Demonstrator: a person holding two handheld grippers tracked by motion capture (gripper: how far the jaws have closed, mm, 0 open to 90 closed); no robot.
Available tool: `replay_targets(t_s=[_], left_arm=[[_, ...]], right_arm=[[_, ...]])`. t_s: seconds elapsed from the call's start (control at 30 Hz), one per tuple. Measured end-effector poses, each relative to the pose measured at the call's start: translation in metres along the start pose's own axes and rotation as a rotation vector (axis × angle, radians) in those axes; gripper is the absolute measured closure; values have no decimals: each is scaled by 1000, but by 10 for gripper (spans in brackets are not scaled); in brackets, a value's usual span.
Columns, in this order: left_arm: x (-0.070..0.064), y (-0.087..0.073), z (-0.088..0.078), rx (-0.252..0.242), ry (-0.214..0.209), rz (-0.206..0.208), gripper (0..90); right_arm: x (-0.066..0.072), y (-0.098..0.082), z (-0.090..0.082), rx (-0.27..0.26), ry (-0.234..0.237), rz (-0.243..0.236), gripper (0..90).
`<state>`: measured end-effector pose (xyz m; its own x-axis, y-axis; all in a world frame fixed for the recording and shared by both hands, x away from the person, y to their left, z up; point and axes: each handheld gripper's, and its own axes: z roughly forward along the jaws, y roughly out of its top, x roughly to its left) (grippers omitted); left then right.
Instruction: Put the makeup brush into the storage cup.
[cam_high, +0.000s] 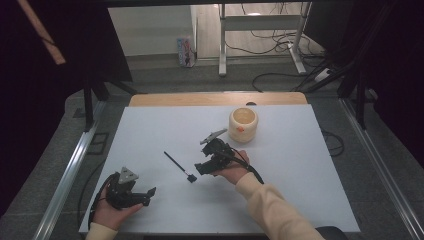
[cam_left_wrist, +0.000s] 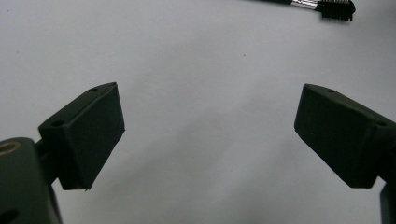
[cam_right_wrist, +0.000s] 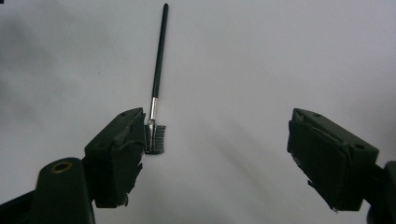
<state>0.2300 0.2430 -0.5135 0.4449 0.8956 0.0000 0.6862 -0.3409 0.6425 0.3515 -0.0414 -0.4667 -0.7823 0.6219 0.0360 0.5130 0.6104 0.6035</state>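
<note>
Brush (cam_right_wrist: 158, 79) lies just beside the open right gripper's (cam_right_wrist: 215, 158) left jaw.

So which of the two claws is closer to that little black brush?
The right claw: it sits just beside the brush, whose bristle head lies by one of its jaws in the right gripper view. The left claw rests nearer the table's front edge.

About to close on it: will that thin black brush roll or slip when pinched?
The brush looks light and stiff. Its round handle may roll, though the flat bristle head probably checks that. Lying flat on the table, it could skid from the open right tongs.
</note>
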Motion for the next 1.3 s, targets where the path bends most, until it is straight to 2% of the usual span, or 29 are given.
replay_targets(t_s=[0.3, 0.6, 1.0, 1.3], left_arm=[[-1, 0, -1, -2, 2, 8, 93], [0, 0, -1, -4, 2, 6, 93], [0, 0, -1, 1, 4, 11, 93], [0, -1, -1, 2, 5, 11, 93]], right_arm=[[11, 9, 11, 34, 16, -11, 267], [30, 24, 30, 120, 27, -34, 352], [34, 32, 50, 189, 61, -31, 455], [35, 34, 61, 236, 62, -37, 500]])
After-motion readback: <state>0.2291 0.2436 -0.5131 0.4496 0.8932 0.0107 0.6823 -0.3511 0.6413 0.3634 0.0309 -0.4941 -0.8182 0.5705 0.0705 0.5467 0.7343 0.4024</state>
